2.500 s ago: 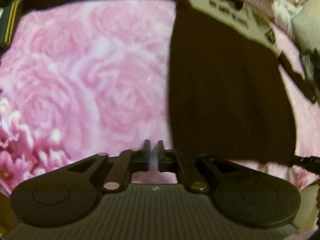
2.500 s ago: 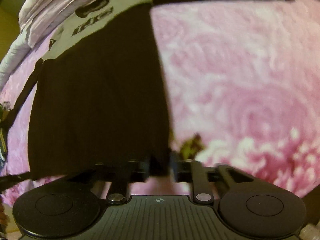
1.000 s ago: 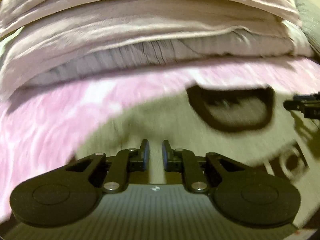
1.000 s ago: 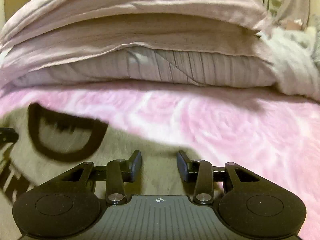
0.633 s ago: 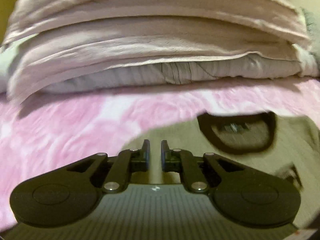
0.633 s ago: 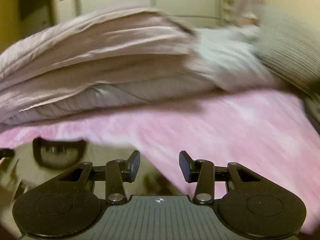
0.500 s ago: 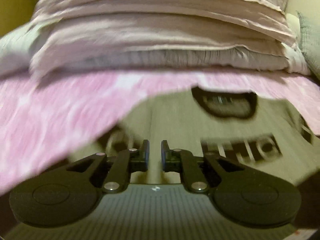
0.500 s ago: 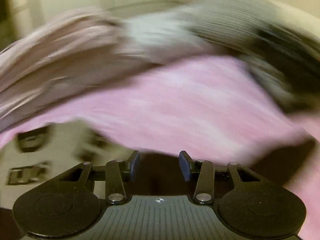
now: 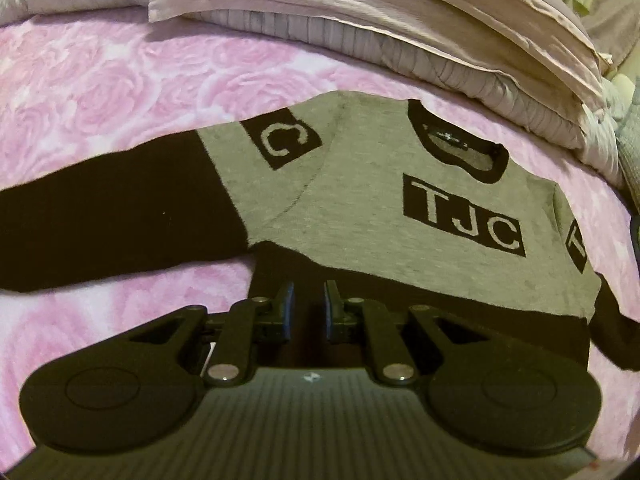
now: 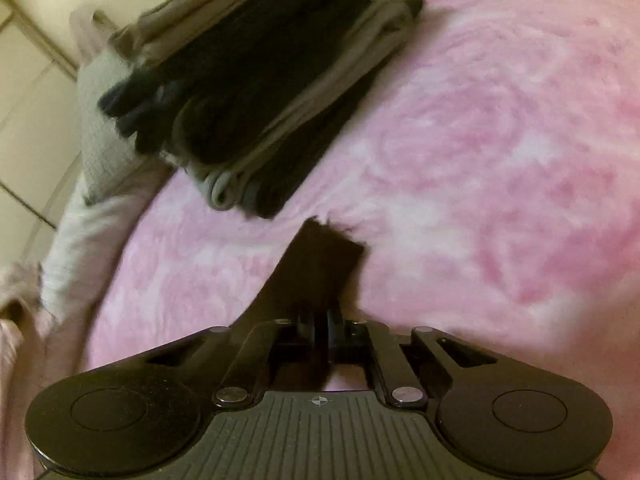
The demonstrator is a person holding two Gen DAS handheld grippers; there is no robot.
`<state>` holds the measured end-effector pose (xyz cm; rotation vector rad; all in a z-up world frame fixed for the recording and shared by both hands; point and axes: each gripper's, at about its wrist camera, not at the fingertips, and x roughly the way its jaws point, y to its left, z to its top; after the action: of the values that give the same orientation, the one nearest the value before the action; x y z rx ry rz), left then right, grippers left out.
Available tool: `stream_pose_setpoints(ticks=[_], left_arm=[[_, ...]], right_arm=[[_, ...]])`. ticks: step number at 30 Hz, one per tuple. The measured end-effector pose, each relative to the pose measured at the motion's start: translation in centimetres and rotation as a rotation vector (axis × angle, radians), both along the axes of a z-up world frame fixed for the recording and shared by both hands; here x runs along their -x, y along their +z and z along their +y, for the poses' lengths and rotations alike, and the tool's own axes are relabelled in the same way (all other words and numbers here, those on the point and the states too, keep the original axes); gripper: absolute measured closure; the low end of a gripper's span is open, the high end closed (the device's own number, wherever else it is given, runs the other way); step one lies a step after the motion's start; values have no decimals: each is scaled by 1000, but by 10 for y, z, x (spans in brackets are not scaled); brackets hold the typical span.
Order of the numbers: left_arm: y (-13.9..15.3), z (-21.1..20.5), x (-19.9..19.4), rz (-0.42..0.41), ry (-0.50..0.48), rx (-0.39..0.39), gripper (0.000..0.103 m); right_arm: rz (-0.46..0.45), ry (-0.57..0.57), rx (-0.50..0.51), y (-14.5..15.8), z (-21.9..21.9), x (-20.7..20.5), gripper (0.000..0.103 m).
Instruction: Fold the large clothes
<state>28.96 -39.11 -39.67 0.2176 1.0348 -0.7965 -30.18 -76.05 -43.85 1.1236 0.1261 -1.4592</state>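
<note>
In the left wrist view, folded pale bedding (image 9: 400, 28) is piled along the far edge of the pink rose blanket (image 9: 100, 80) on the bed. The grey-and-black sweater (image 9: 380, 200) lies flat, front up, one black sleeve stretched leftward. The left hand-held gripper (image 9: 308, 304) is nearly closed over its black lower part; a grip cannot be told.

In the right wrist view, a stack of folded clothes (image 10: 256, 100) sits beyond. The right hand-held gripper (image 10: 318, 320) has just been closing and now pinches the black sleeve end (image 10: 320, 260).

We see a matt knit sweater (image 9: 360, 208) on a fluffy, plush blanket (image 9: 120, 80); each hand-held gripper (image 9: 308, 308) looks matt plastic.
</note>
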Motion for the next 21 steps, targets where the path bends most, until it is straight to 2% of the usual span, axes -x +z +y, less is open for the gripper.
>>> stream_pose_setpoints(ticks=[3, 5, 7, 9, 10, 12, 14, 15, 17, 19, 21], left_arm=[[4, 0, 7, -29, -24, -4, 93], [6, 4, 12, -51, -35, -19, 93], [3, 10, 15, -36, -31, -28, 93], [-3, 18, 19, -26, -26, -46, 93], [-5, 21, 22, -23, -28, -53, 93], [-5, 30, 29, -35, -34, -67, 93], [-3, 40, 34, -48, -44, -69, 93], [-1, 45, 37, -59, -50, -72, 92], [3, 56, 43, -84, -68, -83, 92], [4, 67, 49, -90, -81, -89, 92], [4, 78, 56, -79, -90, -96, 92]], right_arm=[[144, -11, 99, 28, 14, -10, 102], [175, -98, 116, 40, 29, -1, 102], [191, -108, 78, 34, 33, 6, 102], [223, -90, -40, 12, 28, 4, 102], [226, -93, -65, 5, 27, 3, 101], [244, -105, -63, 8, 29, -1, 95], [312, -117, -86, 19, 33, -11, 72], [348, -120, -76, 27, 38, -17, 70], [358, -8, -17, 46, 60, -39, 69], [349, 203, 1, 57, 81, -70, 69], [353, 504, 29, 66, 126, -120, 69]])
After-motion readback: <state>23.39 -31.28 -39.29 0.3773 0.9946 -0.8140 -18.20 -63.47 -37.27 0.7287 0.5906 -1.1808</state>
